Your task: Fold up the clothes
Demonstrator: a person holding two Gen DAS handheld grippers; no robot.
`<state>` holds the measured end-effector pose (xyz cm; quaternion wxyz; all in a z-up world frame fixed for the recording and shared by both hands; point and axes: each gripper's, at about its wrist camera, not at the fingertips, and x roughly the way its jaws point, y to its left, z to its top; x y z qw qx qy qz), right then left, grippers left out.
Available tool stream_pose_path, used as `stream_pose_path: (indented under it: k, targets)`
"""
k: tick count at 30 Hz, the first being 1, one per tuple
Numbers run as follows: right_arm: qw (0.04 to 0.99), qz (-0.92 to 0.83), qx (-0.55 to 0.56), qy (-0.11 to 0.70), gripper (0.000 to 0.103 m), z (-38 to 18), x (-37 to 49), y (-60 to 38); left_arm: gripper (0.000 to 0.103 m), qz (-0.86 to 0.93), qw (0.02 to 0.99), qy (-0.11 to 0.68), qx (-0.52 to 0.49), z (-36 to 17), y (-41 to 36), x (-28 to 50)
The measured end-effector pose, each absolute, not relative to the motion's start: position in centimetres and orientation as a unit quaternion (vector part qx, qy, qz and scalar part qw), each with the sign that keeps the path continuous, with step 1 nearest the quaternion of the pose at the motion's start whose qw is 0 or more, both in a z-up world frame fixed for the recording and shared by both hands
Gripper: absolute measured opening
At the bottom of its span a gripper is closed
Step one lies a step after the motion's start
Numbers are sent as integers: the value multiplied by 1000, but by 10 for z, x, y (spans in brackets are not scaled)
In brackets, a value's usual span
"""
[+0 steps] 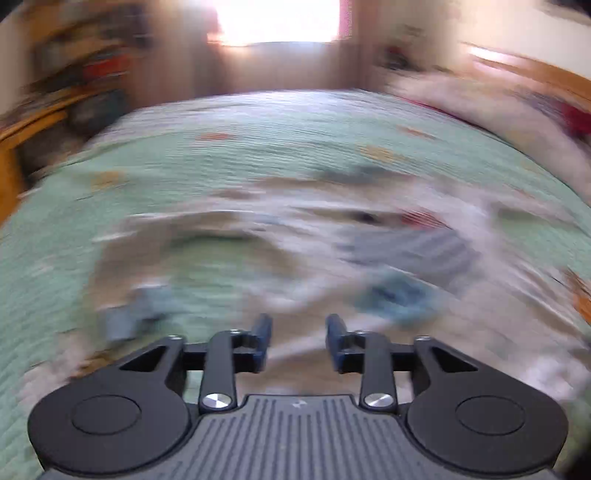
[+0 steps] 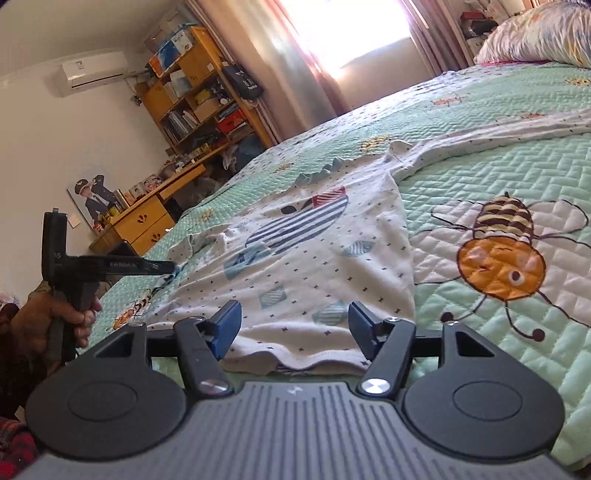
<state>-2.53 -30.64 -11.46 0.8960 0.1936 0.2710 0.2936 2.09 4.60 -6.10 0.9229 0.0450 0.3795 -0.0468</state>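
Folding has barely begun, we judge: the white printed shirt (image 2: 303, 258) lies spread nearly flat on the green quilted bed (image 2: 498, 155), its striped whale print facing up, one sleeve stretched out across the quilt away from the hem, the opposite edge bunched into loose wrinkles. No crisp fold shows yet, so bringing in the sleeves and doubling the body are all left.

At the shirt's hem we see our right gripper (image 2: 294, 328) with its fingers (image 2: 229, 325) spread wide on either side of the cloth edge, pressing on nothing. At the shirt's bunched side sits our left gripper (image 2: 170, 266), held in a hand (image 2: 55, 317); its own view is badly blurred, yet the left gripper's fingers (image 1: 263, 341) stand partly apart with no cloth between them.

Beside the shirt, a stitched bee (image 2: 502, 254) decorates the quilt. Beyond the shirt's collar a pillow (image 2: 535, 33) rests at the bed's head. Past the bunched side stand a wooden desk (image 2: 147, 218) and crowded shelves (image 2: 199, 92). Nothing lies on the shirt; only its wrinkles need smoothing first.
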Motion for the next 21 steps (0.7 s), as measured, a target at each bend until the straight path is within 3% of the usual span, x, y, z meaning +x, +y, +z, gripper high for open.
stream_pose_path:
  k: [2, 3, 4, 5, 13, 17, 20, 21]
  targets:
    - [897, 295, 192, 268, 67, -113, -27, -306, 47, -13, 913, 402, 69, -82, 56, 20]
    - [898, 294, 192, 266, 67, -112, -29, -306, 53, 12, 907, 414, 81, -93, 63, 19]
    - [899, 293, 191, 265, 67, -112, -30, -306, 50, 24, 906, 417, 72, -95, 73, 16]
    - [900, 291, 191, 264, 67, -112, -32, -308, 42, 32, 907, 417, 53, -92, 84, 11]
    - [901, 299, 192, 250, 68, -106, -32, -307, 42, 25, 917, 397, -2, -54, 95, -13]
    - [900, 308, 184, 249, 69, -101, -33, -300, 53, -98, 915, 391, 15, -50, 56, -18]
    - [901, 305, 180, 252, 69, -101, -38, -300, 58, -55, 890, 447, 66, -83, 60, -18]
    - [901, 302, 180, 253, 69, -102, -39, -302, 59, -41, 893, 447, 24, -88, 78, -22]
